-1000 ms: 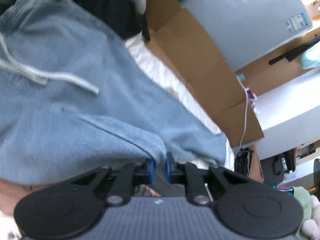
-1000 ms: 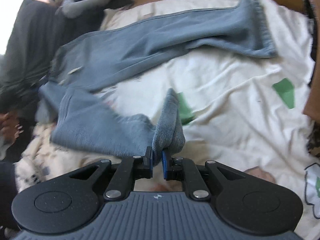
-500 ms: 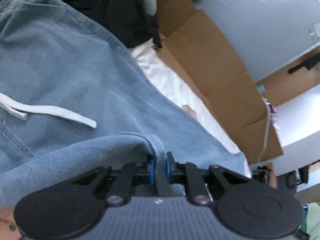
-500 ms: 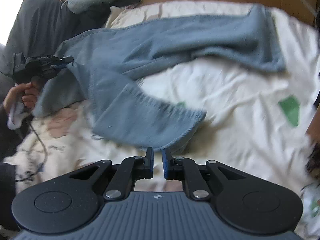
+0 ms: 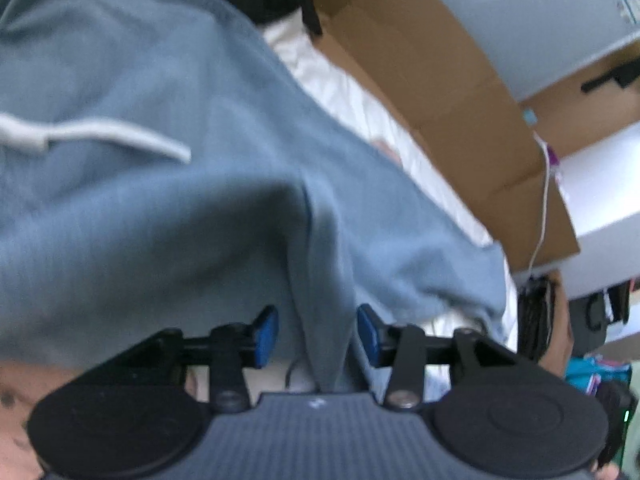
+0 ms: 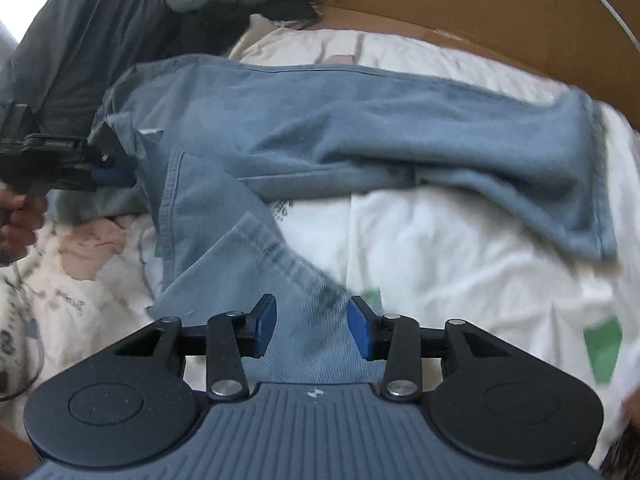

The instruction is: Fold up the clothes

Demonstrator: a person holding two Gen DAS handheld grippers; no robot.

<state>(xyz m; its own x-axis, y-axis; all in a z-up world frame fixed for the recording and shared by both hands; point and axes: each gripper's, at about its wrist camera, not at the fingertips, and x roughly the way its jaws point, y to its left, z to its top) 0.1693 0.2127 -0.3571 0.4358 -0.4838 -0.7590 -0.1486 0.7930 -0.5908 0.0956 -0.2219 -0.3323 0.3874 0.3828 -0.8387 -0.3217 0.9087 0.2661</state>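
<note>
Between both just-opening gripper jaws lie the blue sweatpants (image 6: 320,128), unpinched.

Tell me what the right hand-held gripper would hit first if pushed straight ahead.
The right hand-held gripper would most likely meet the blue sweatpants' near leg cuff, which already lies between its open jaws, with the white bedsheet beneath.

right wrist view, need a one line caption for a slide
Right gripper open over the hem of blue sweatpants spread on a white bedsheet, left gripper at the waistband.
</note>
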